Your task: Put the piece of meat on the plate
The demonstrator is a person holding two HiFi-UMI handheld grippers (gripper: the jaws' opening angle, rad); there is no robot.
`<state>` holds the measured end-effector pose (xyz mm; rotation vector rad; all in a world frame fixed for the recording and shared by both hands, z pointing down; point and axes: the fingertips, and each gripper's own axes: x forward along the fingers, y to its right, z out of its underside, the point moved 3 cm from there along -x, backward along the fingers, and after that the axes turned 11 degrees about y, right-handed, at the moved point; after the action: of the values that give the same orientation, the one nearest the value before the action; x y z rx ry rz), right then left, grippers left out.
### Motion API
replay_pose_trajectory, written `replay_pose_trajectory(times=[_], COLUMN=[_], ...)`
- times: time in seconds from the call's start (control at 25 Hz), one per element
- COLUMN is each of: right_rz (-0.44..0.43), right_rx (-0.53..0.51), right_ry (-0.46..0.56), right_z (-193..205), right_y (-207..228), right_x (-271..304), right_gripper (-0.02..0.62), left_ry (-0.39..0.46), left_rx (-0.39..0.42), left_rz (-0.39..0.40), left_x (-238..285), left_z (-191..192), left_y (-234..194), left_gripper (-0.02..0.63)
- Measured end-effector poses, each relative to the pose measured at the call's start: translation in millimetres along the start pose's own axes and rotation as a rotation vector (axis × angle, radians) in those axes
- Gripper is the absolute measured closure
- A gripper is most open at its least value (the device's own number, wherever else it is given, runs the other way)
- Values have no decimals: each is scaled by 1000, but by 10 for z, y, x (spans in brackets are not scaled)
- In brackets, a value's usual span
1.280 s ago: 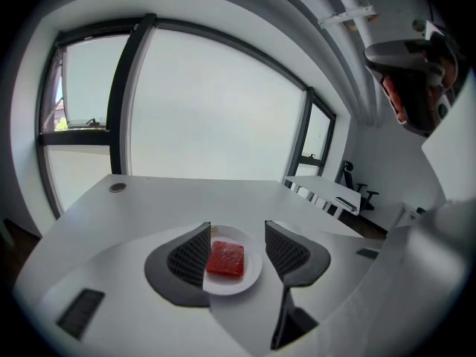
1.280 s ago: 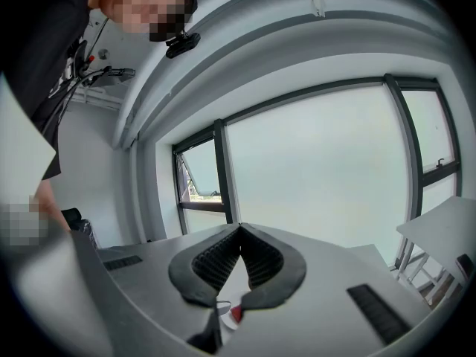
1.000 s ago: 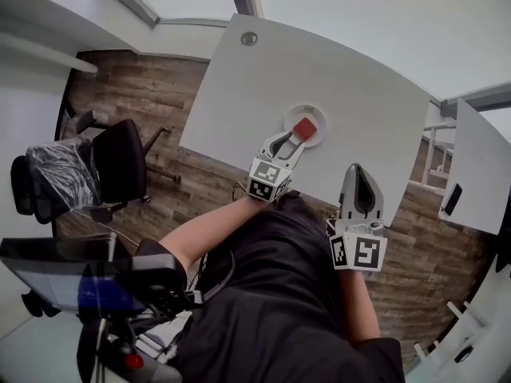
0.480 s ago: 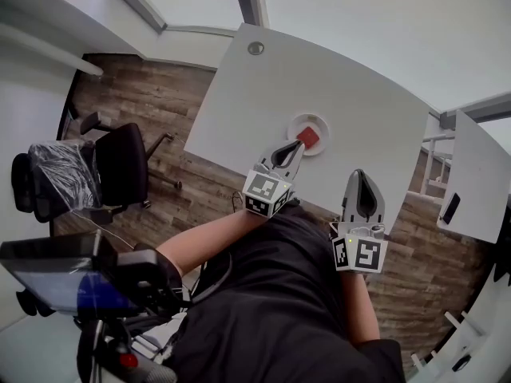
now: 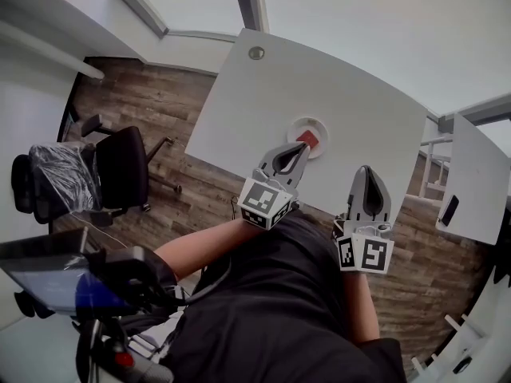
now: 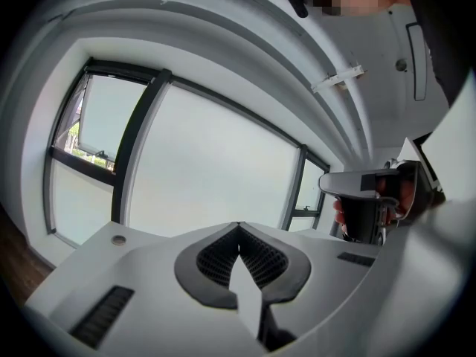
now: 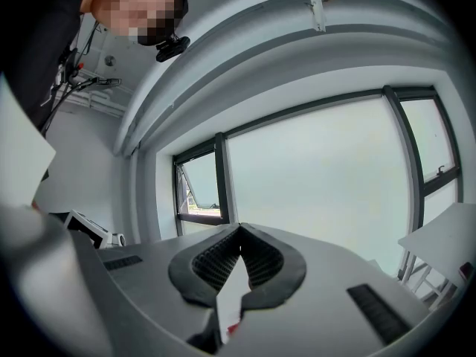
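Observation:
A red piece of meat point(image 5: 308, 140) lies on the small white plate point(image 5: 320, 126) near the front edge of the white table point(image 5: 359, 102). My left gripper point(image 5: 303, 149) hangs above the plate's near side. Its jaws have just been closing and now meet with nothing between them, as the left gripper view point(image 6: 239, 224) also shows. My right gripper point(image 5: 365, 171) is held to the right of the plate over the table's edge, jaws together and empty point(image 7: 239, 227). A hand holds the right gripper point(image 6: 372, 199) at the right of the left gripper view.
A round grommet point(image 5: 255, 53) sits at the table's far corner. A black office chair point(image 5: 120, 166) stands on the wooden floor at the left. A second white table point(image 5: 479, 166) with a dark flat device point(image 5: 449, 210) is at the right. A screen on a stand point(image 5: 56, 282) is at the lower left.
The left gripper, open around the meat on the plate a second ago, has let it go, lifted away and closed its jaws. The right gripper has risen slightly.

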<state>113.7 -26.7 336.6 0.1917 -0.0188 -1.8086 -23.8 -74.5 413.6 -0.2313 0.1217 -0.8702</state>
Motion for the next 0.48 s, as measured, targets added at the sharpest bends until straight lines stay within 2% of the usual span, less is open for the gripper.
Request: replay_pose_trajectory(times=[0.12, 0.24, 0.36, 0.48], right_rz=[3, 11, 17, 14], right_rx=[-13, -19, -15, -21], right_ry=[11, 11, 12, 13], right_z=[-85, -82, -87, -101], right_y=[-19, 2, 21, 15], right_x=[-29, -40, -29, -16], right_gripper=[589, 589, 589, 589], left_ry=[43, 69, 65, 108], left_rx=[46, 93, 70, 56], left_rz=[40, 46, 49, 41], left_x=[-34, -38, -56, -50], left_z=[-159, -262, -283, -421], left_y=[117, 172, 178, 185], left_gripper=[600, 600, 600, 600])
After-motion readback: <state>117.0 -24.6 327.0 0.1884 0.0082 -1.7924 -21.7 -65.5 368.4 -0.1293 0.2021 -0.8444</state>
